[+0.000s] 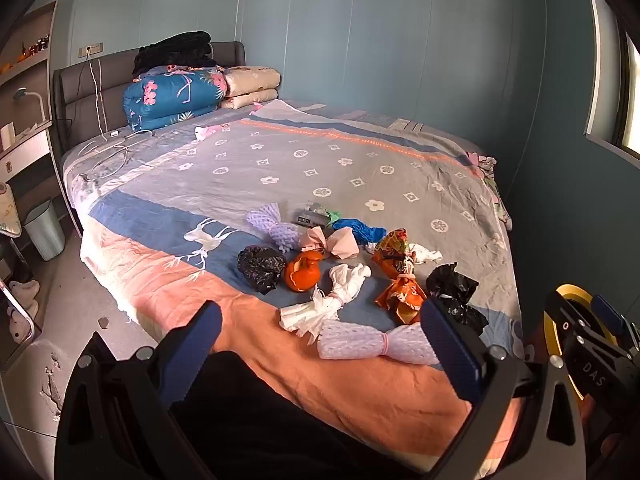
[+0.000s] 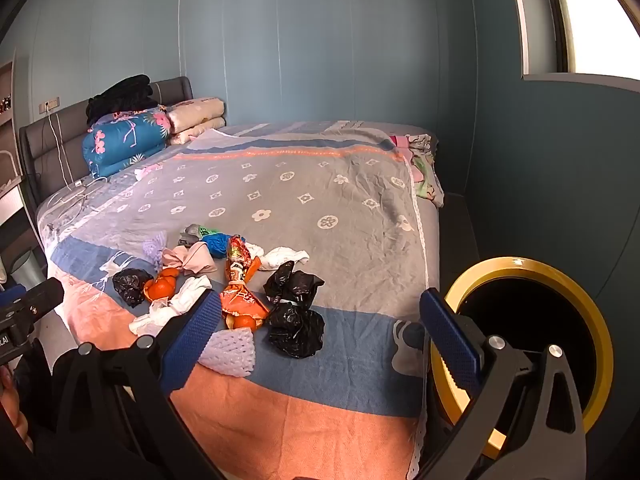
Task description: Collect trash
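Near the foot of the bed, trash heap: a cluster of knotted scraps lies on the blue and orange bands of the bedspread (image 1: 280,168), ahead of and below both grippers.
Nearest piece, left side: white foam net (image 1: 380,346), tied at its middle, long axis running across the view from left to right, lying just in front of the left gripper (image 1: 320,344) and roughly between its fingers' line of sight.
Nearest piece, right side: black plastic bag (image 2: 296,312), bunched, long axis running away from the camera, ahead of the right gripper (image 2: 320,328) and slightly left of centre.
Further pieces: orange snack wrapper (image 2: 240,296) just left of the black bag; orange peel (image 1: 302,274), white tissue bundles (image 1: 344,284), a second black bag (image 1: 260,266) and a blue glove (image 1: 360,230) beyond.
Left fingers: spread fully wide, nothing held, no contact with the bed.
Right fingers: spread fully wide, nothing held, hovering above the bedspread.
Bin: yellow-rimmed black bin (image 2: 532,344) stands beside the bed corner, just right of the right gripper.
Judgement: each hand is nearer its own piece; the foam net's crosswise axis probably suits a pinch at its tied waist, and the right hand has the shorter carry to the bin.
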Available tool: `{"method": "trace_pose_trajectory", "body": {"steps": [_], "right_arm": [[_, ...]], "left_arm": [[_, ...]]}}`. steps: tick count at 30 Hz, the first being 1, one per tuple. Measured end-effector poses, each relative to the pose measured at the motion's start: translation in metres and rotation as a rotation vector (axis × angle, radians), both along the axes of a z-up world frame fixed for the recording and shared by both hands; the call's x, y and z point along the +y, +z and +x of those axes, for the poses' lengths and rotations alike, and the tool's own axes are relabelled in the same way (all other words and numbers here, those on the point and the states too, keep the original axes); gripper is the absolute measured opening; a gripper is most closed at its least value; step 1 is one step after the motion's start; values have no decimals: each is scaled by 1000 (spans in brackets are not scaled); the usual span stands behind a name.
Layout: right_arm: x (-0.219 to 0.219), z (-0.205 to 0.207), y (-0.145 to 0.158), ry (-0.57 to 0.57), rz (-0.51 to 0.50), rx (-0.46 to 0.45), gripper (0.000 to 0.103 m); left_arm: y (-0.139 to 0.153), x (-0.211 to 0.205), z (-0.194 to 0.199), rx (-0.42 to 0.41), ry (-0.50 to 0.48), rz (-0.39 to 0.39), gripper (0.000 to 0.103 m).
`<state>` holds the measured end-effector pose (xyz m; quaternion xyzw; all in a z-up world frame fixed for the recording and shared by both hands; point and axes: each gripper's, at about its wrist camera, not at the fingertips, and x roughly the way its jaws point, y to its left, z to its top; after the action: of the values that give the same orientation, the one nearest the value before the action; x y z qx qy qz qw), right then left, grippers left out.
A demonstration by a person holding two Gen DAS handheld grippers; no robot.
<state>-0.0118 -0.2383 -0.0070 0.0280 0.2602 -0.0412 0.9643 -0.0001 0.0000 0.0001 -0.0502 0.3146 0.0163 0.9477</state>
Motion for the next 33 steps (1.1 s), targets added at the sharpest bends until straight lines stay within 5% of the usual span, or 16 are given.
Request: {"method": "trace_pose_trajectory", "body": {"steps": [33], "right_arm": [[-3, -2, 2, -6, 6, -7, 95]], "left_arm": [[0, 0, 0, -5, -1, -1, 96]]}}
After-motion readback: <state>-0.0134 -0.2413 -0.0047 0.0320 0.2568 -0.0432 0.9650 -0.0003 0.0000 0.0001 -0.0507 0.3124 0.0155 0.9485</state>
